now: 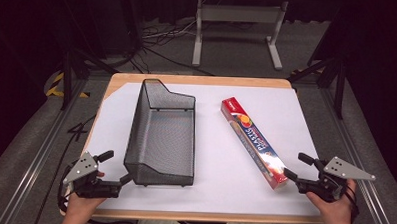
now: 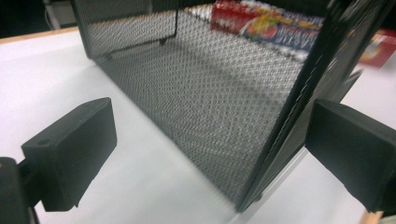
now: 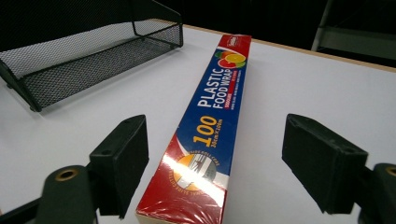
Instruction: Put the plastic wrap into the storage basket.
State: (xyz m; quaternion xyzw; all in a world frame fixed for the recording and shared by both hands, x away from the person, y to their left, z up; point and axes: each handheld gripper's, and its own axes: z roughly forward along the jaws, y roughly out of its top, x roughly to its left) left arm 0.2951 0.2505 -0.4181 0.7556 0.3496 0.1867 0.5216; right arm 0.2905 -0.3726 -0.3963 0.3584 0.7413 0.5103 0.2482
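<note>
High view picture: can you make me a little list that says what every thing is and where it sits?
table cover: white sheet
basket: black wire mesh basket, empty, left of middle
box: long red and blue plastic wrap box, flat, right of basket
left gripper: open, at basket's near left corner
right gripper: open, astride box's near end, not clamped

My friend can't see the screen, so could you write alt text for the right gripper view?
A long red and blue box of plastic food wrap lies flat on a white table, its near end between the open black jaws of the right gripper, untouched. A black wire mesh basket sits empty at upper left.
</note>
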